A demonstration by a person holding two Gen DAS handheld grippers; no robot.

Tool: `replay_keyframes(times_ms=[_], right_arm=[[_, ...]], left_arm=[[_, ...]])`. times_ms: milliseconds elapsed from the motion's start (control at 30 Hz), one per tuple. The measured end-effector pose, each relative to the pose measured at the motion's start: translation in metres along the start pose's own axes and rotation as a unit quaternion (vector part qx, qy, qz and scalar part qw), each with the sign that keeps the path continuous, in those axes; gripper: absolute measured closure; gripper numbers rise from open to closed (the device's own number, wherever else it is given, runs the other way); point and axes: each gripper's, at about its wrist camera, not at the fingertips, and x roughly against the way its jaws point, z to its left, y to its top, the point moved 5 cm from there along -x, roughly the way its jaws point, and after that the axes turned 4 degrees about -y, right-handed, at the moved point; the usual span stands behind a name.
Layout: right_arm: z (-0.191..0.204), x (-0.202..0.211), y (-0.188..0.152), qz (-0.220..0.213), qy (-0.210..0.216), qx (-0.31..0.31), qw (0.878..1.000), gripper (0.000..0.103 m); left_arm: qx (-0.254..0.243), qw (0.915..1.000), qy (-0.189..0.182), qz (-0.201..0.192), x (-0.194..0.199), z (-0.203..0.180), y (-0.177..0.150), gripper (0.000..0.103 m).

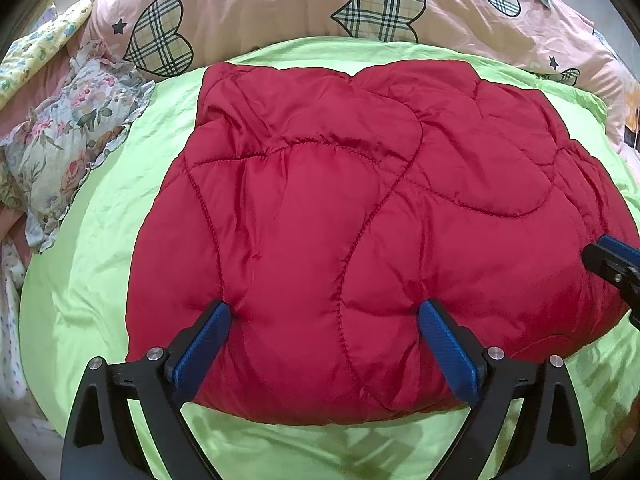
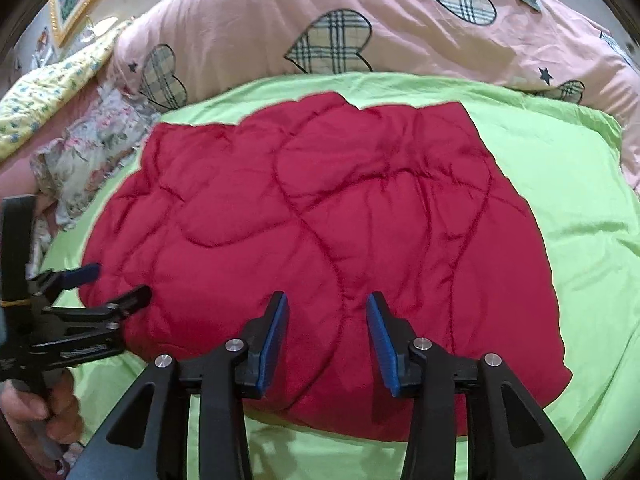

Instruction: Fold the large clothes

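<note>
Item: red quilted jacket (image 1: 360, 220), folded into a puffy bundle, lying on the green sheet (image 1: 100, 240).

Hidden or unclear: sleeves, collar and front are tucked out of sight, so which end is the top cannot be told. The near edge of the jacket is partly covered by gripper fingers in both views. The right-wrist view is slightly blurred.

Axis: the jacket's long side runs left to right across both views; its far edge faces the pink duvet (image 1: 280, 0).

Edges and room: bare sheet shows all round the jacket, widest to its right. A floral pillow (image 1: 68, 140) lies left of the jacket, apart from it; the duvet lies beyond, apart.

Tools: left gripper (image 1: 324, 344) spread wide over the jacket's near edge, one blue pad (image 1: 204, 348) dimpling the fabric, nothing clamped. Right gripper (image 2: 326, 340) part open above the jacket, released. A hand (image 2: 36, 412) holds the left tool.
</note>
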Motion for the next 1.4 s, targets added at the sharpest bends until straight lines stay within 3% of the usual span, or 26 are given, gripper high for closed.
replay_keyframes(times_ms=[500,667,867,1400], right_arm=[[-0.007,-0.001,0.001,0.001,-0.010,-0.003,1.000,0.060],[-0.005,0.009,0.024,-0.027,-0.010,0.005,1.000,0.050],[-0.010,-0.027,0.026,0.011,-0.021,0.016,1.000,0.049],[-0.011,-0.036,0.026,0.012,-0.019,0.012,1.000,0.046]], left_arm=[[0.010,0.9999,0.007,-0.007,0.001,0.010,0.010,0.005],[0.012,0.9998,0.007,-0.012,-0.001,0.013,0.021,0.006],[0.009,0.9998,0.013,-0.012,-0.013,0.015,0.030,0.005],[0.000,0.9998,0.014,-0.011,-0.039,0.019,0.037,0.000]])
